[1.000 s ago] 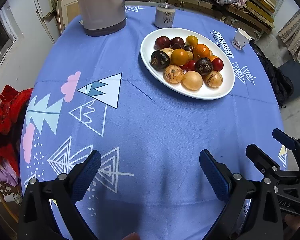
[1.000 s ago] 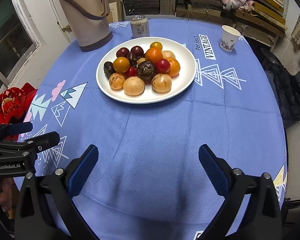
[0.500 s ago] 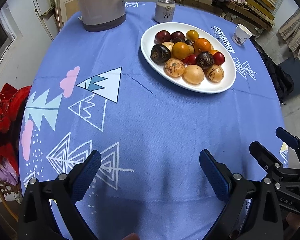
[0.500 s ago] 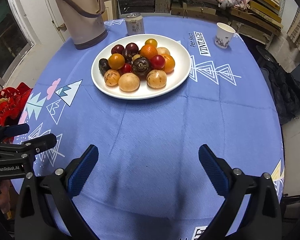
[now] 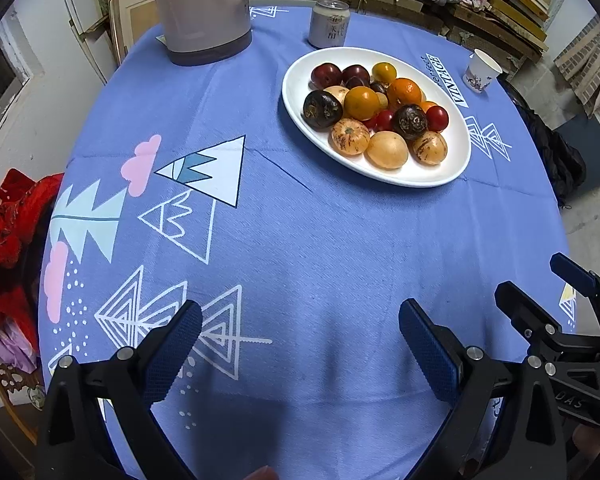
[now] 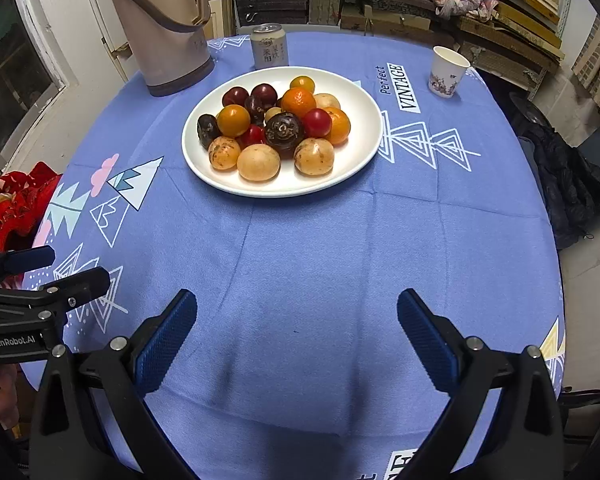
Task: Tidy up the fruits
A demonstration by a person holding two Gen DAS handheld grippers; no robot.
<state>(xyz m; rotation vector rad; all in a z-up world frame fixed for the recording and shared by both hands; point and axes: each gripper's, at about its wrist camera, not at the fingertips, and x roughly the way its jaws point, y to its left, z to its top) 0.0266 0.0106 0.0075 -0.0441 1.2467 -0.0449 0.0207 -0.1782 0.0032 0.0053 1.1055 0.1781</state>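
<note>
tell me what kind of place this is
Likely a storeroom or workshop used for eating: stacked boards and frames line the back shelves, and a clothed table holds a fruit plate and a thermos.

We see the white plate point(image 5: 296, 92) piled with fruits point(image 5: 376, 114) at 1 o'clock; left gripper point(image 5: 300, 344) (jaws wide apart) hovers over blue tablecloth point(image 5: 300, 240).

- Left wrist view looks forward and down across the worktop point(image 5: 300, 240) from its near edge; the plate point(image 5: 452, 168) sits up right, well off
- Right wrist view faces likewise from further right; the plate point(image 6: 364, 160) lies ahead
- Both share plate, can point(image 5: 329, 24), jug point(image 6: 160, 20), cup point(image 6: 446, 72); each shows the other's tongs at its edge
</note>
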